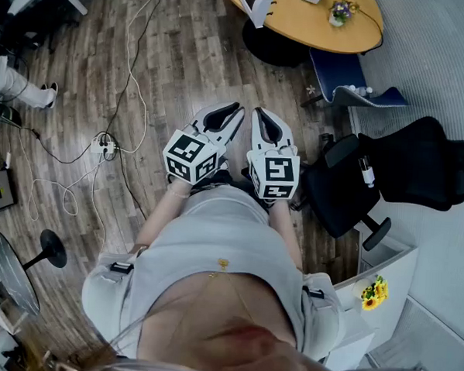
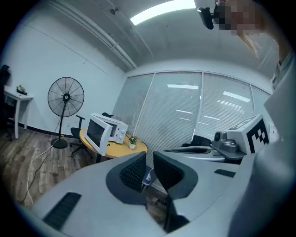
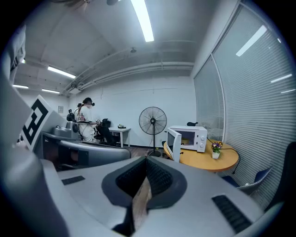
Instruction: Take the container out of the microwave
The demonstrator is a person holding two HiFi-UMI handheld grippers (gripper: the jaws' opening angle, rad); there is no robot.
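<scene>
left gripper (image 2: 148, 158): we hold it low in front of us; jaws a narrow slit apart, nothing between them.
right gripper (image 3: 146, 160): just beside the left one; jaw tips together, holding nothing.
chair (image 1: 396, 170): black office chair, close on our right.
table (image 3: 208, 160): round, wooden, well ahead of both grippers.
microwave (image 3: 200, 137): white, on the table, door swung open.
container (image 3: 187, 140): we make out a yellowish shape inside the microwave; too small to tell more.
flower pot (image 3: 215, 150): on the table, near the microwave.
fan (image 3: 152, 121): standing beyond the table, by the far wall.
</scene>
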